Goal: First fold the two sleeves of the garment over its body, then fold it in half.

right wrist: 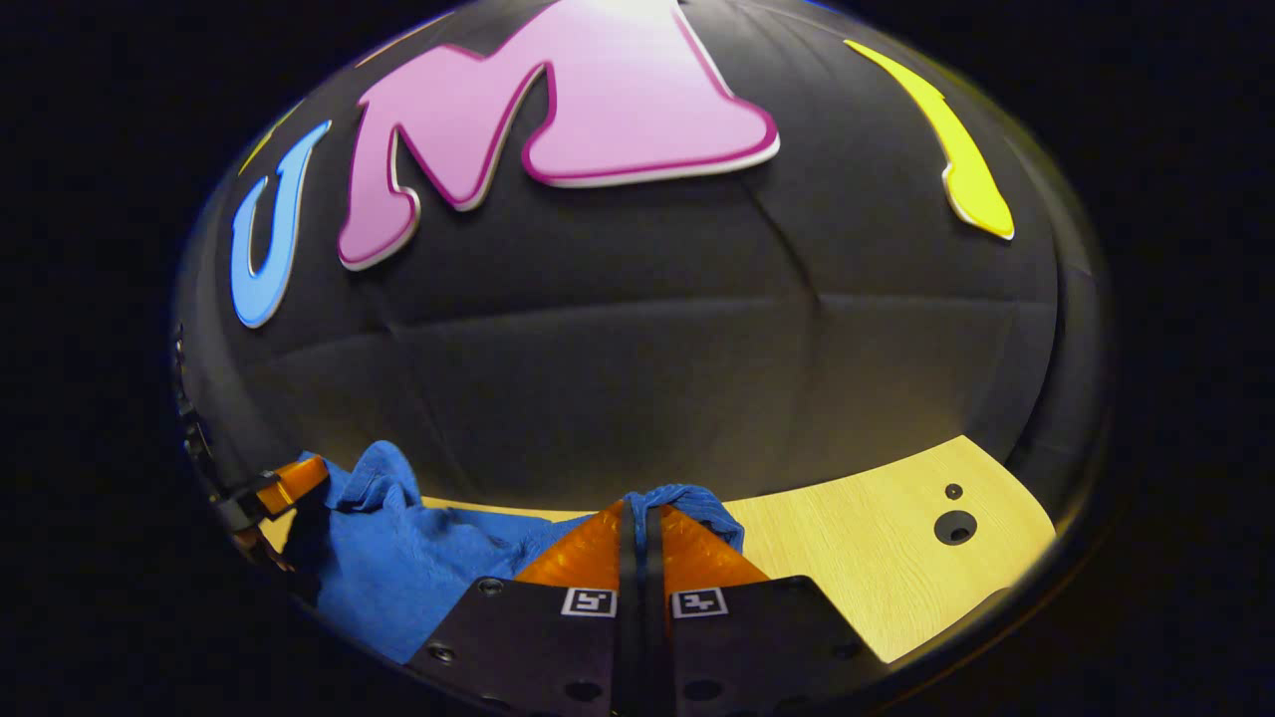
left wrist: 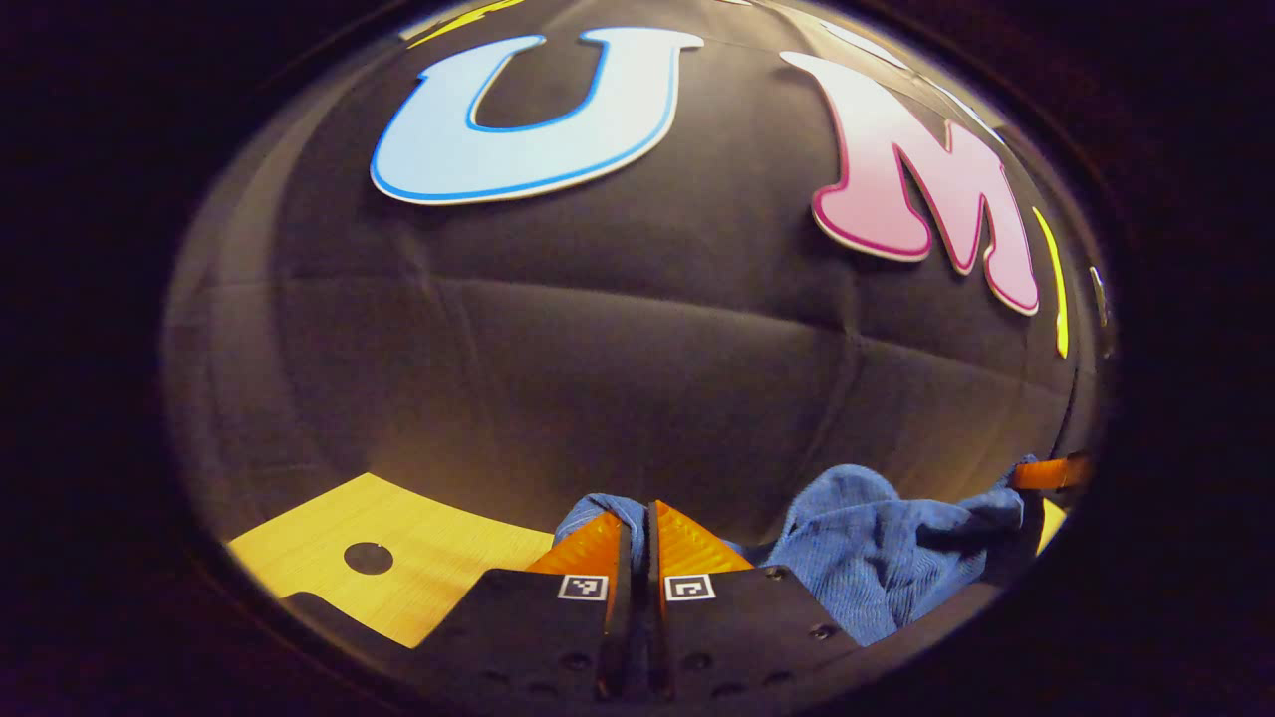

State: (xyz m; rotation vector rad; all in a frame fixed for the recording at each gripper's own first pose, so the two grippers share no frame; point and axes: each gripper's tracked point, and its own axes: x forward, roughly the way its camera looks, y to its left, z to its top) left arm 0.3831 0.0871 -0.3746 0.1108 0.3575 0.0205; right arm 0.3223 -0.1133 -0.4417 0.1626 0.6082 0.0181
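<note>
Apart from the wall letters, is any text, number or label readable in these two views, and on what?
No readable words or numbers.
Left tool: two square coded markers, patterns only, no text.
Right tool: two square coded markers, patterns only.
Blue garment: no label visible.

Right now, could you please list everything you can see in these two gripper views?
Garment: one, blue, bunched above the table, stretched between the two grippers.
Table: one, light wood with round holes, below the garment.
Booth wall: one, black cloth, behind the table.
Left gripper: one, fingers closed on a fold of the garment at the bottom of the left gripper view.
Right gripper: one, fingers closed on another fold at the bottom of the right gripper view.
</note>
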